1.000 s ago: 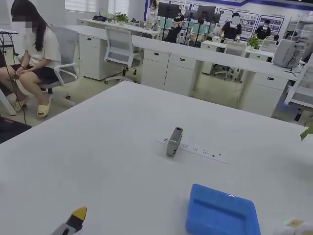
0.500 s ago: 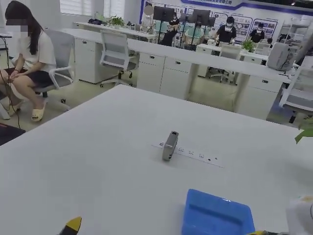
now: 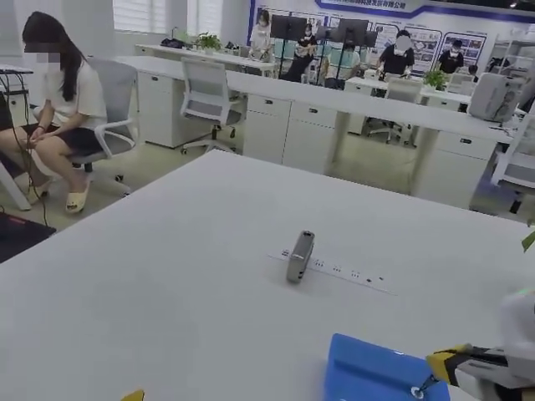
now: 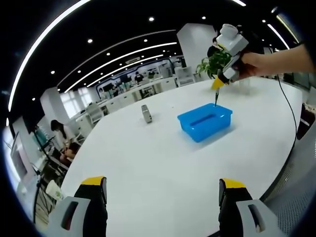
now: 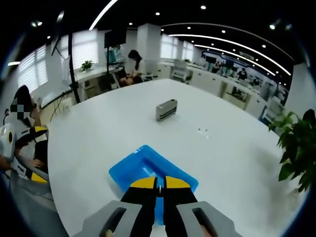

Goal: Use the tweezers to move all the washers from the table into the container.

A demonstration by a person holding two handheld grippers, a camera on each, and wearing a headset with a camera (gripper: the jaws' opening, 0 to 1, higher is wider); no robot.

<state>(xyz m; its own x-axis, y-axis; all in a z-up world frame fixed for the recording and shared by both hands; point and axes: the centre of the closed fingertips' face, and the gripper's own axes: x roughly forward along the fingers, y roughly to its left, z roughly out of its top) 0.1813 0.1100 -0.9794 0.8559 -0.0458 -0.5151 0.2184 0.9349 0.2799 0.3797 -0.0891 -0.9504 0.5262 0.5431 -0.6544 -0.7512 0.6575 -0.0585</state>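
The right gripper point(image 5: 160, 183), jaws pinched narrow on the tweezers point(image 3: 425, 384), is holding what looks like a small washer point(image 3: 415, 392) over the blue container point(image 3: 368, 372), a light, stiff, slippery ring probably best nipped across its rim, while the left gripper point(image 4: 160, 183) is hanging wide open above the white table point(image 3: 209, 276).

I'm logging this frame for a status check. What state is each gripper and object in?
left gripper: open, jaws wide apart, above the table.
right gripper: shut on the tweezers.
tweezers: held, tips pointing down over the container.
container: upright, open-topped, on the table.
grey box: standing on edge on the table.
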